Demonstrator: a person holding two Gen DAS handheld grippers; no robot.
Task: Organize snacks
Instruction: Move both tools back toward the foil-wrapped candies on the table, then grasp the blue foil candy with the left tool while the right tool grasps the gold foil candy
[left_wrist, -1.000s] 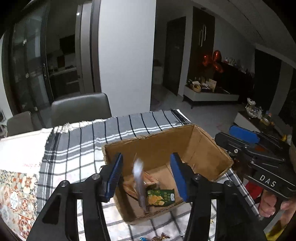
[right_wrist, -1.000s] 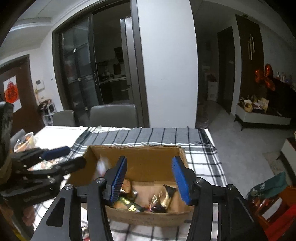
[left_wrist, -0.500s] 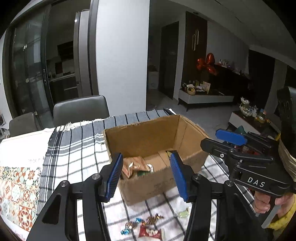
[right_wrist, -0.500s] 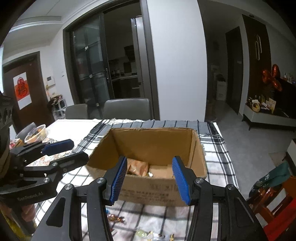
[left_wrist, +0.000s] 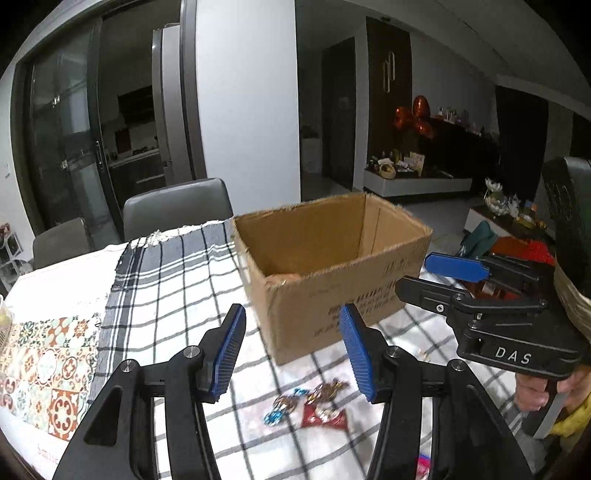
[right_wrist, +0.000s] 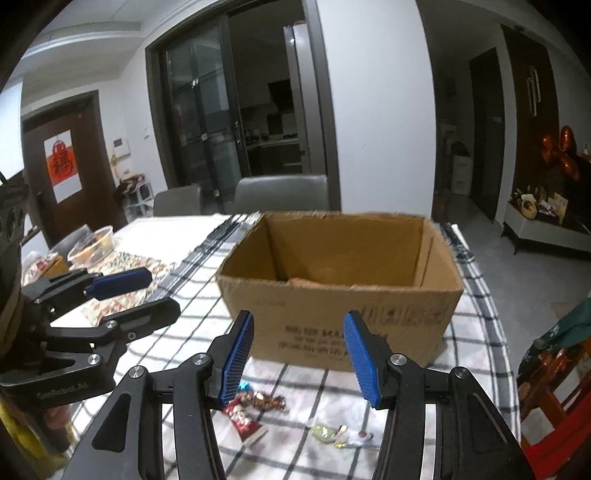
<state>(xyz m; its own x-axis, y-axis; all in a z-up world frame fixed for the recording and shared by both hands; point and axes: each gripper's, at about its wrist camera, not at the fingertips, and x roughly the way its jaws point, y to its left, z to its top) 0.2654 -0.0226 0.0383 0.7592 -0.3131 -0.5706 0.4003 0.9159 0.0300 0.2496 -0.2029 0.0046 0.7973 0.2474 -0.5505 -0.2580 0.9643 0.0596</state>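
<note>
On the checked cloth (left_wrist: 177, 295), the left gripper (left_wrist: 291, 350) is held part-open with nothing between its jaws. At its six o'clock lie the loose wrapped candies (left_wrist: 306, 402); the cardboard box (left_wrist: 332, 280) stands at twelve, close behind them. The right gripper (right_wrist: 299, 356) is likewise part-open and empty, with a pale candy (right_wrist: 327, 432) at its six o'clock. Each gripper is best lowered squarely over one wrapper, so that the cloth is not pinched.

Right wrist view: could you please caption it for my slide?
Open right gripper faces a brown cardboard box; wrapped candies lie on the checked tablecloth.
</note>
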